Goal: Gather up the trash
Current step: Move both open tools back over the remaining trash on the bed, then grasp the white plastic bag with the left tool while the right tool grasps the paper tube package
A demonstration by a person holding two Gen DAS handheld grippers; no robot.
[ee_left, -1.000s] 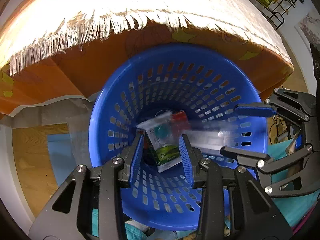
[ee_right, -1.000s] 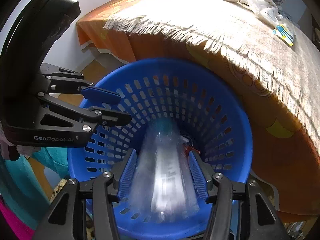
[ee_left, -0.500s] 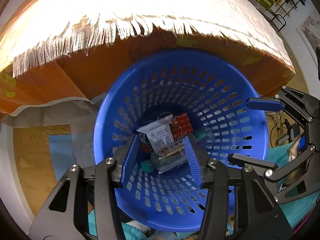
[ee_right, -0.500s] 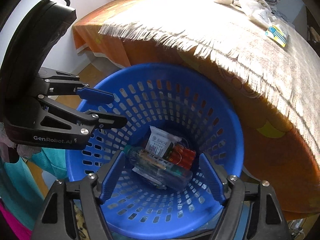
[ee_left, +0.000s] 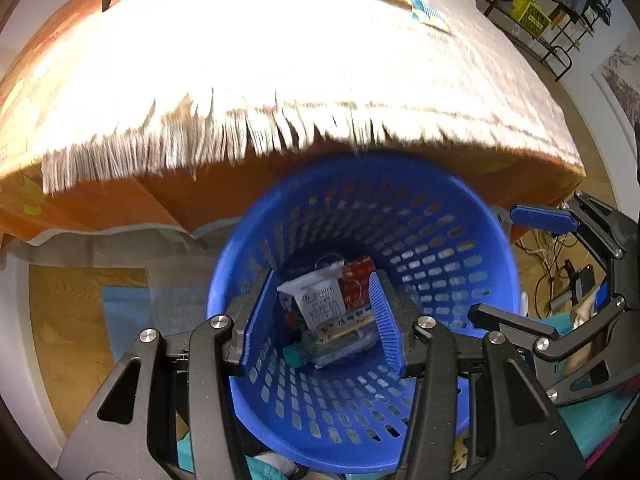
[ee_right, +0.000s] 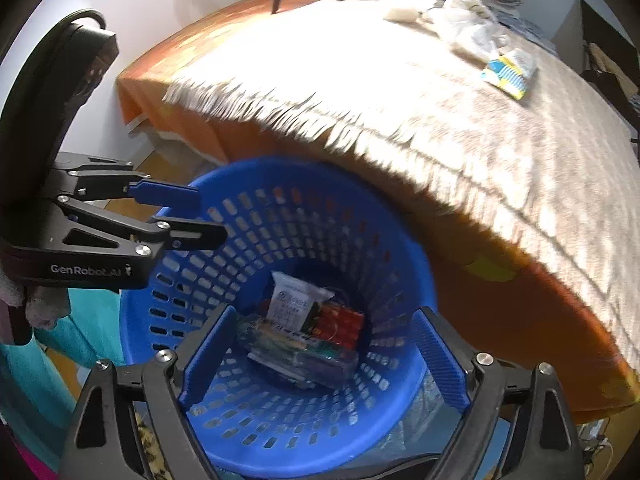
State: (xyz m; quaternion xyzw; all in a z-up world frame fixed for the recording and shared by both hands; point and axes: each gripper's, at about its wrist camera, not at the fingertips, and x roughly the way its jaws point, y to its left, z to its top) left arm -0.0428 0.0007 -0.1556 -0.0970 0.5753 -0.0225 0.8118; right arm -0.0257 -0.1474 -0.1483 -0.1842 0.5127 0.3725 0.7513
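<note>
A fringed table (ee_right: pixel 400 92) overhangs the blue basket (ee_right: pixel 404 280). Both grippers, left (ee_left: pixel 320 320) and right (ee_right: pixel 320 360), are open and empty (2 wrappers remain at the far edge); reaching risks snagging the fringe.

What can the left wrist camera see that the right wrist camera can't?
Only the left wrist view shows the yellow crate on a far rack. Only the right wrist view shows the "GenRobot.AI" lettering on the left gripper. Both show the blue basket with a clear bottle, white packet and red wrapper inside.
</note>
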